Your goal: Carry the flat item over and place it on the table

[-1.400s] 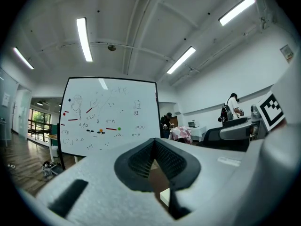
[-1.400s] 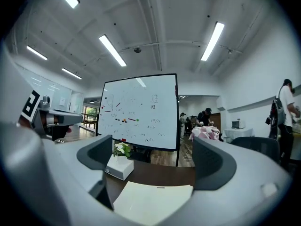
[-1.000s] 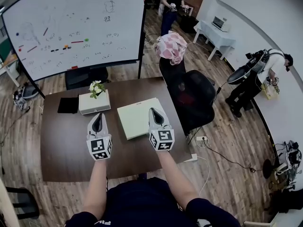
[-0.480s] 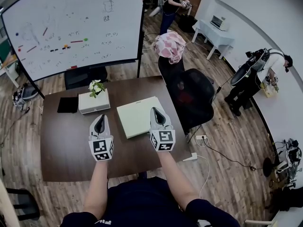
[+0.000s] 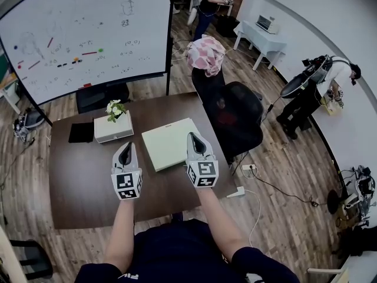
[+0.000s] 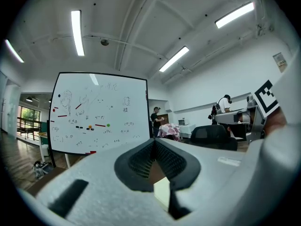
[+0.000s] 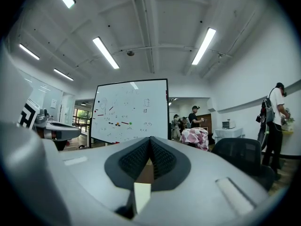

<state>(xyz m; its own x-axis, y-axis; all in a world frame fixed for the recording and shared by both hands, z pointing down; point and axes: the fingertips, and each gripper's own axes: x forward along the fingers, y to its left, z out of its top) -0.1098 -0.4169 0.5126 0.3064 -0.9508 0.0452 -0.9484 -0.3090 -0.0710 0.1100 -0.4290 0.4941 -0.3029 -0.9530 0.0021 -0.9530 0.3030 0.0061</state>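
The flat item (image 5: 169, 143) is a pale green slab lying on the brown table (image 5: 82, 181), right of its middle. My right gripper (image 5: 194, 138) hovers over the item's near right corner with its jaws shut and nothing between them. My left gripper (image 5: 125, 148) is held over bare table just left of the item, also shut and empty. In the left gripper view the left gripper (image 6: 153, 142) points level toward the whiteboard, with a strip of the flat item (image 6: 161, 192) showing below the jaws. The right gripper view shows the right gripper (image 7: 150, 139) the same way, above a strip of the flat item (image 7: 141, 194).
A white box with flowers (image 5: 113, 126) and a black pad (image 5: 80, 132) sit at the table's far left. A black office chair (image 5: 238, 117) with a pink cloth (image 5: 206, 55) stands off the right edge. A whiteboard (image 5: 88, 34) is behind the table. People stand farther off.
The head view has shifted a little, so the table sits slightly higher and further left. Both grippers stay shut and keep their places beside and over the flat item.
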